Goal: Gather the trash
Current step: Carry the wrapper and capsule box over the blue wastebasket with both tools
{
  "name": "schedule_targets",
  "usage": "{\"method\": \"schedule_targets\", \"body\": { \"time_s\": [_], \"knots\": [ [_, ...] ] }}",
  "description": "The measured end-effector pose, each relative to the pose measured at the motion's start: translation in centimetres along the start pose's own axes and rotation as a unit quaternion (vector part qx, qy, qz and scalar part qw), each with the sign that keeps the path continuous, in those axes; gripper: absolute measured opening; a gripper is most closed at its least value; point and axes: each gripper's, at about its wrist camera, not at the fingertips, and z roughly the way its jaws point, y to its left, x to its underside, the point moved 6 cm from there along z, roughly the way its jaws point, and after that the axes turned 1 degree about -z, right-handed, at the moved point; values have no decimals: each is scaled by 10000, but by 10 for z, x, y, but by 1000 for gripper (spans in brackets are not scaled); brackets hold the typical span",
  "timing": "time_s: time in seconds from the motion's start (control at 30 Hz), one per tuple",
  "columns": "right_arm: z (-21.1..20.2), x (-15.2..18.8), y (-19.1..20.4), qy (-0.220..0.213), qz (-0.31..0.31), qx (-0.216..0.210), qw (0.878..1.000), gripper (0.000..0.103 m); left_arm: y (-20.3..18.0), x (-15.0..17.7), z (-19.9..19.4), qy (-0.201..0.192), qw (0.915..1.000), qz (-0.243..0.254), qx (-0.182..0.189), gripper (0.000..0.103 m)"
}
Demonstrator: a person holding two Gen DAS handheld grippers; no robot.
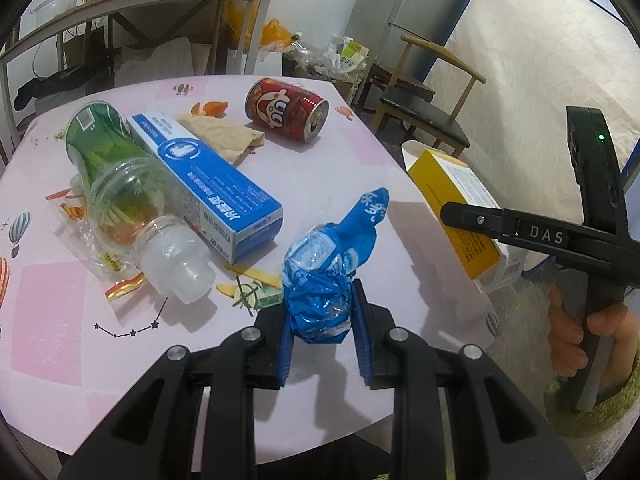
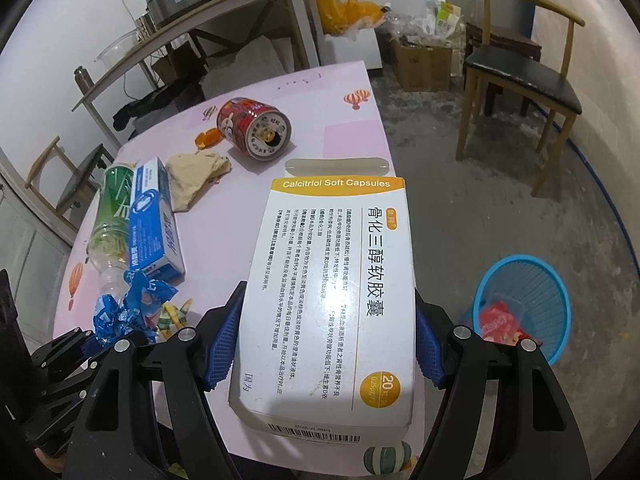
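**Two grippers, each with a piece of trash**

Both grippers held litter above the pink worktop (image 1: 168,340). The left gripper (image 1: 320,320) had its jaws drawn narrow and pressed on a crumpled blue wrapper (image 1: 324,272), whose twisted end stuck up and away from the blue pads (image 1: 364,336). The right gripper (image 2: 324,340) had its jaws set wide, clamped on the long sides of a white and yellow medicine box (image 2: 332,300), which it carried over the worktop's near edge with its end flap open. In the left wrist view the same box (image 1: 452,208) showed to the right, with a hand (image 1: 580,340) wrapped round the black handle below it.

More trash lay on the worktop: a clear plastic bottle with a green label (image 1: 120,184) on its side, a blue and white carton (image 1: 208,176) touching it, a crumpled brownish paper (image 1: 224,136) beyond the carton, orange peel (image 1: 210,109) near that, and a red can (image 1: 286,108) on its side farther back. On the floor to the right stood a blue mesh basket (image 2: 528,280) with red packaging inside. A wooden chair (image 2: 520,72) stood well beyond it.
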Motion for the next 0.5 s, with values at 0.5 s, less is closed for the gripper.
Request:
{"method": "schedule_targets", "body": {
  "time_s": [0.5],
  "knots": [
    [-33,-2,-27,-331,343,-155,9987,69,-32,-23,-20,-383,9990,211,86,25]
  ]
}}
